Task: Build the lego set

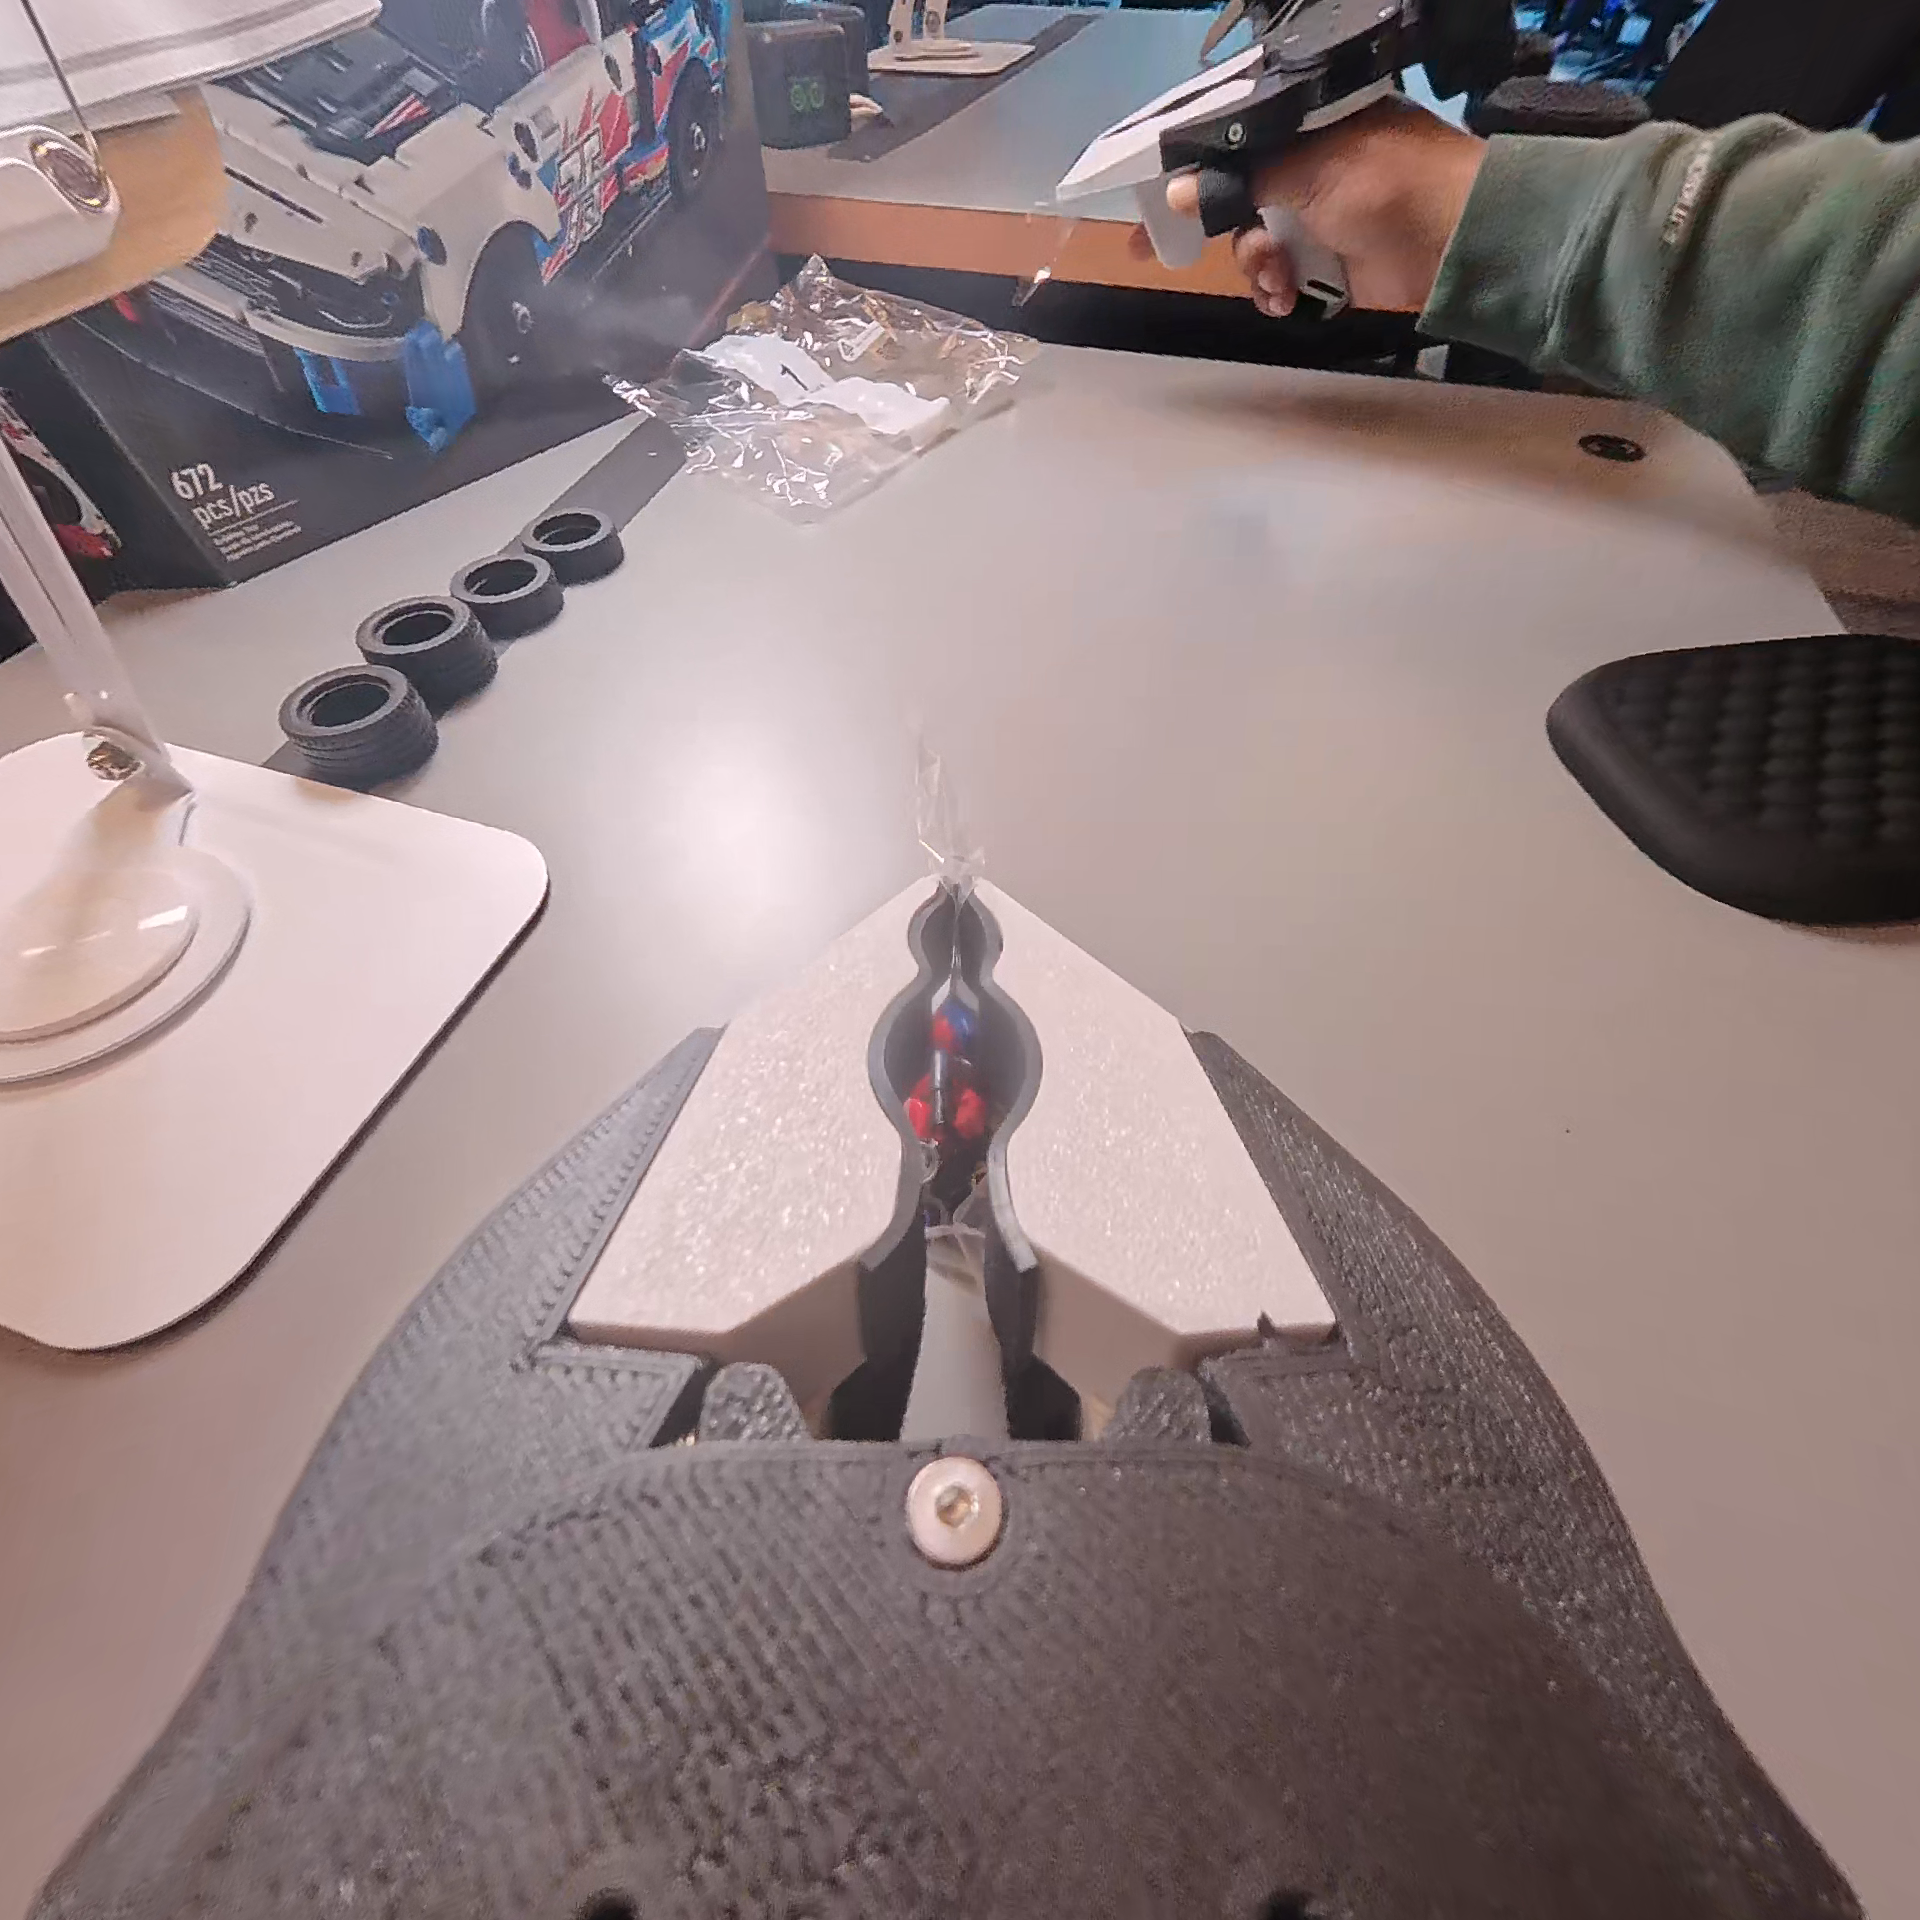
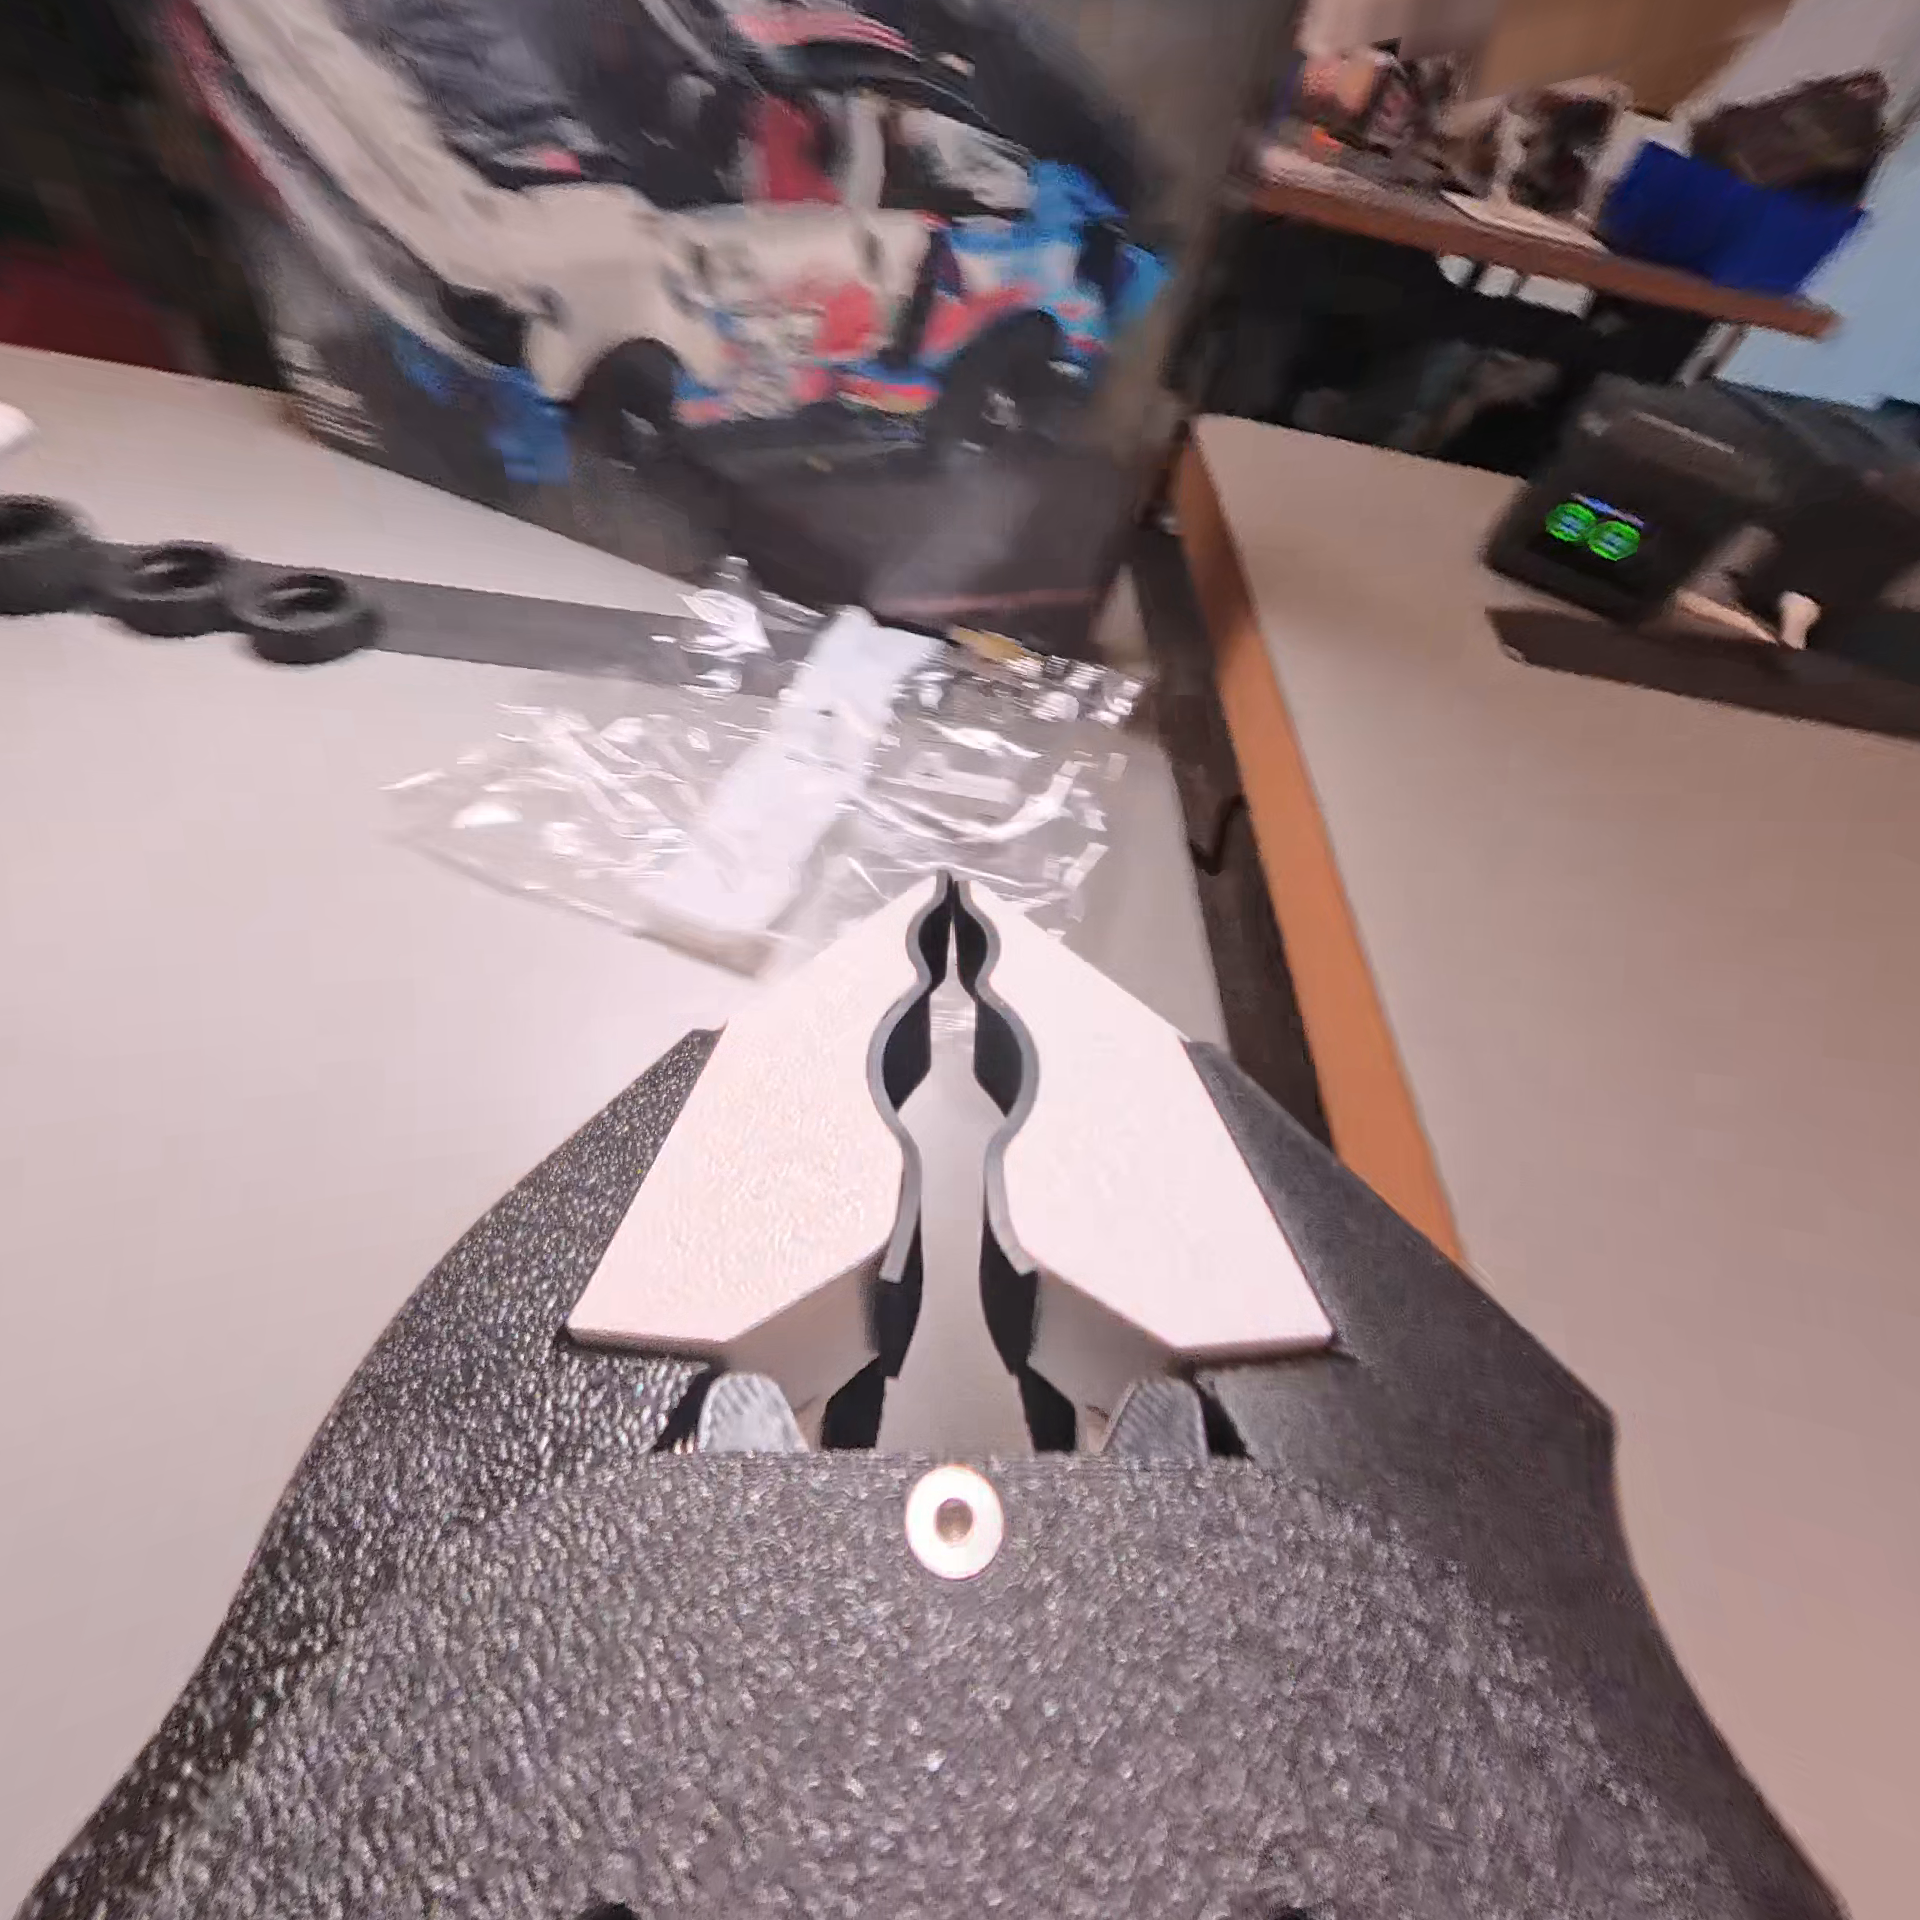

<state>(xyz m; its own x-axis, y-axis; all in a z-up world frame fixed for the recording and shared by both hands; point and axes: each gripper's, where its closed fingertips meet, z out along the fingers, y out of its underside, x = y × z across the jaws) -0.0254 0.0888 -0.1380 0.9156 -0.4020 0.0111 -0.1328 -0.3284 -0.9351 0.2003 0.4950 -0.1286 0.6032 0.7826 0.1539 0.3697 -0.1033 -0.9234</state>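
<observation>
Grey table w/ four tyres, clear bag, lego box, lamp base.

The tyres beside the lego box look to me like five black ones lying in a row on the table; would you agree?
Not quite: there are four black tyres, not five. They do lie in a row on the table beside the lego box, as the left wrist view shows clearly.
</observation>
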